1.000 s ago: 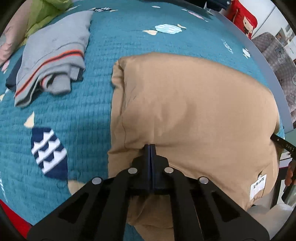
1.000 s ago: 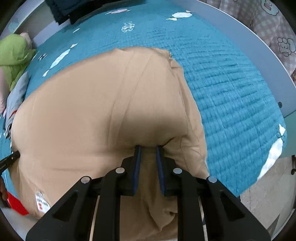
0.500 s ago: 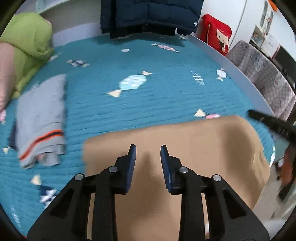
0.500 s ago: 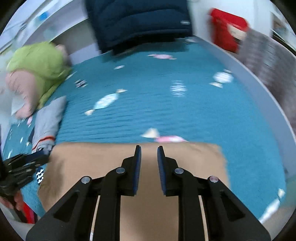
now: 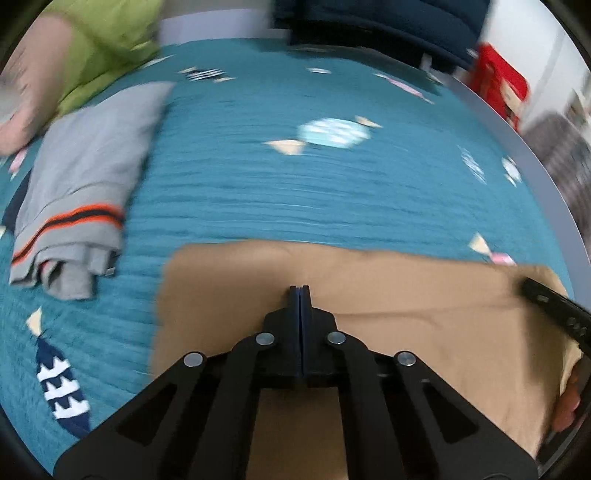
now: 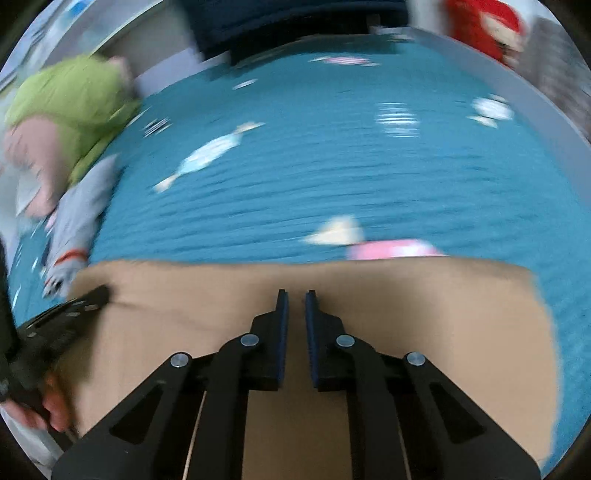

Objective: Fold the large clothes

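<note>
A tan garment (image 5: pixel 406 288) lies folded flat on the teal bedspread (image 5: pixel 295 192), near its front edge. My left gripper (image 5: pixel 299 290) hovers over the garment's left half, shut, with no cloth showing between the pads. My right gripper (image 6: pixel 296 293) is over the tan garment (image 6: pixel 443 314) further right. Its jaws are closing to a narrow gap with nothing between them. Each gripper shows in the other's view: the right gripper (image 5: pixel 554 306) at the right edge, the left gripper (image 6: pixel 62 317) at the left edge, each with a hand behind it.
A folded grey garment with an orange stripe (image 5: pixel 85 177) lies on the left of the bed. A green and pink cushion (image 5: pixel 103 37), a navy jacket (image 5: pixel 369 22) and a red plush toy (image 5: pixel 498 85) are at the back. The bed's grey rim (image 5: pixel 517 147) runs along the right.
Both grippers have let go of the tan garment's folded edge, and it now lies flat. The left jaws opened, then shut again. The right jaws have narrowed. Both views swung to the left.
</note>
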Demonstrator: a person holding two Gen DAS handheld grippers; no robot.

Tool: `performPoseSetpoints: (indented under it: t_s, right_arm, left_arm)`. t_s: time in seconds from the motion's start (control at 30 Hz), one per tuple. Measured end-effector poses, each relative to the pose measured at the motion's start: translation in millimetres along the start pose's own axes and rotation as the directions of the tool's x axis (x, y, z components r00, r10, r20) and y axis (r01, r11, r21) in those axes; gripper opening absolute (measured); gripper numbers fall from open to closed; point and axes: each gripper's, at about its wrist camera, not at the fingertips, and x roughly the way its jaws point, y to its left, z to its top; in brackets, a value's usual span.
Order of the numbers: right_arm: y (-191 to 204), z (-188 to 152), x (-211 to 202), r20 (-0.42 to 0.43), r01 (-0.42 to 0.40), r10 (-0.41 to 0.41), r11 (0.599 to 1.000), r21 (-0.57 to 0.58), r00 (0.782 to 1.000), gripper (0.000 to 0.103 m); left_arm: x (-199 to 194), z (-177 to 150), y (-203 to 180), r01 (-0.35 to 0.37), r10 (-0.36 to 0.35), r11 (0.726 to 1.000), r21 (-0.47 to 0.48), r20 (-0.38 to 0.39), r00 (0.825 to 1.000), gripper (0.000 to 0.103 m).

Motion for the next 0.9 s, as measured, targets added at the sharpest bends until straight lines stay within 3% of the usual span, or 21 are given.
performPoseSetpoints:
  t_s: [0.1,0.17,0.23,0.3,0.4,0.5,0.6,0.7,0.77,0.83,0.9]
  right_arm:
    - [-50,3,-13,0.014,0.098,-0.100,0.990,0.097,0.995,0.005]
    - [-73,4,-28,0.031,0.123,-0.130,0.980,0.155,0.991,0.003]
    - [-80,3,-47,0.057,0.221,-0.233,0.962,0.163,0.971,0.008]
    - [-77,1,-66,0.098,0.176,-0.193,0.970,0.166,0.976,0.008]
    - [-46,-6,-83,0.125,0.067,-0.081,0.992,0.111,0.989,0.008]
    - [4,-18,-83,0.113,-0.055,0.052,0.998,0.019,0.992,0.009]
    - [56,-36,-66,0.031,-0.177,0.180,0.981,-0.083,0.983,0.009]
    - [82,-59,-47,-0.060,-0.163,0.154,0.968,-0.192,0.986,0.009]
    - [74,-77,-38,-0.082,-0.110,0.093,0.967,-0.231,0.992,0.006]
    - [49,-87,-39,-0.087,-0.075,0.058,0.976,-0.204,0.994,0.003]
    - [15,-92,-49,-0.097,-0.089,0.078,0.989,-0.114,0.992,0.003]
  left_arm:
    - [-13,3,22,0.015,-0.014,0.999,-0.047,0.006,1.000,0.002]
    - [-22,5,27,-0.048,0.049,0.998,-0.035,0.027,0.998,0.002]
    - [-33,8,32,-0.091,0.092,0.995,-0.045,0.032,0.995,0.002]
    - [-48,8,38,-0.098,0.102,0.993,-0.073,0.045,0.994,0.003]
    - [-65,1,28,-0.076,0.078,0.997,-0.032,0.053,0.996,0.003]
    - [-76,-9,8,0.017,-0.017,1.000,0.000,0.039,0.999,0.004]
    - [-78,-23,-18,0.114,-0.115,0.992,0.051,0.006,0.993,0.004]
    - [-68,-45,-38,0.123,-0.116,0.986,0.111,-0.066,0.991,0.004]
    - [-63,-59,-31,0.096,-0.087,0.990,0.100,-0.089,0.992,0.003]
    - [-66,-67,-9,0.055,-0.053,0.998,0.031,-0.083,0.995,0.003]
    - [-72,-73,17,-0.005,0.002,1.000,-0.027,-0.083,0.997,0.004]
